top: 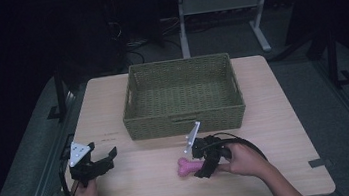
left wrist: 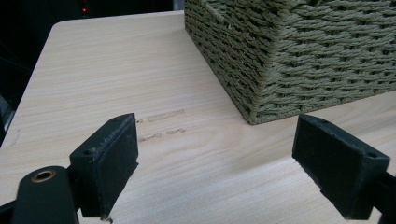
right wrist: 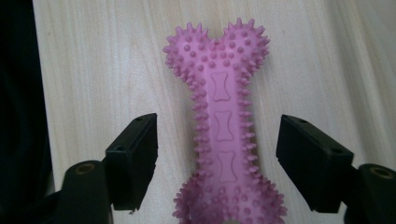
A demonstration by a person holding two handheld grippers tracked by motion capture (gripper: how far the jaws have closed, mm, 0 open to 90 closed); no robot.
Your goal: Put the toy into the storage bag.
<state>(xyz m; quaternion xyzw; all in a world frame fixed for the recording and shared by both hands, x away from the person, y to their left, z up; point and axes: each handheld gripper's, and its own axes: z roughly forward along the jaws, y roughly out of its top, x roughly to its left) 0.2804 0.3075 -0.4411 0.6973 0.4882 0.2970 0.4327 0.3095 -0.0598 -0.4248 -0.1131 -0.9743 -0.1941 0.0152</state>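
So the pink spiky bone toy (top: pixel 187 166) is lying flat on the tabletop (top: pixel 275 116), lower middle of the high view, just below the green woven basket (top: pixel 182 97) that's sitting in the center. The right tool (top: pixel 202 167) is hovering right over the toy, jaws spread wide. In the right gripper view the bone (right wrist: pixel 223 126) is running straight up the frame between the two jaws, with a gap showing on both sides, so nothing is being squeezed. The left tool (top: pixel 107 159) is hanging out at the lower left of the high view, also released, pointing at the basket's near corner (left wrist: pixel 254 109) in the left gripper view.
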